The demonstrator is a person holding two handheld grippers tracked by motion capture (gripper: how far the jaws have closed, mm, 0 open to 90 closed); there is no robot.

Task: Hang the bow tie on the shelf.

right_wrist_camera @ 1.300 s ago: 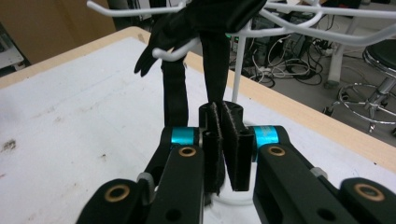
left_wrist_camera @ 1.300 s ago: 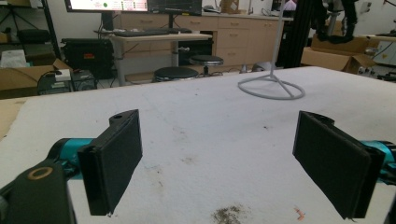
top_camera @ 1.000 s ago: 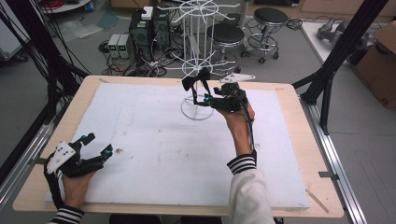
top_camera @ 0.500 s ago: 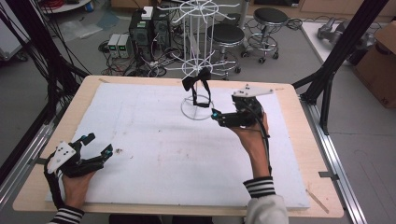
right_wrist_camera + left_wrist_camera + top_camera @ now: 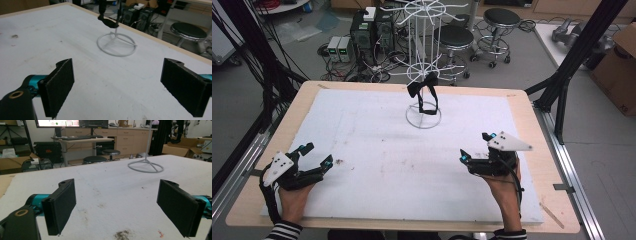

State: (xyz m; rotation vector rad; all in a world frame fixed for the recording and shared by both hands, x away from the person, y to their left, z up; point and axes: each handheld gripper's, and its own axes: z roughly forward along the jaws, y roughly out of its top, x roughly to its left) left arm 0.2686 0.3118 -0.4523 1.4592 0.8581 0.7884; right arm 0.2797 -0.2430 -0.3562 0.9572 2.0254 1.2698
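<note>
**Bow tie hung on the rack, both grippers back at the near edge**

Black fabric bow tie (image 5: 421,85) hangs from a low arm of the white wire display rack (image 5: 423,50), its neck strap drooping in a loop just above the rack's round wire base. The rack stands at the far middle of the white foam-covered table (image 5: 377,145), and nothing else lies on that surface apart from a few faint stains.

The right gripper (image 5: 473,150) rests at the near right of the table, well apart from the rack, its jaws spread wide with nothing between them; the right gripper view looks along the bare pads (image 5: 60,82) toward the rack base and the hanging strap. The left gripper (image 5: 316,154) sits at the near left, likewise spread and empty, its own view showing open tabletop between the pads (image 5: 60,202).

Judging from how things lie, the hanging itself looks done: the tie is on the rack and free of either gripper. What may be left is small, perhaps only checking that the tie sits securely, since no further item waits on the table
</note>
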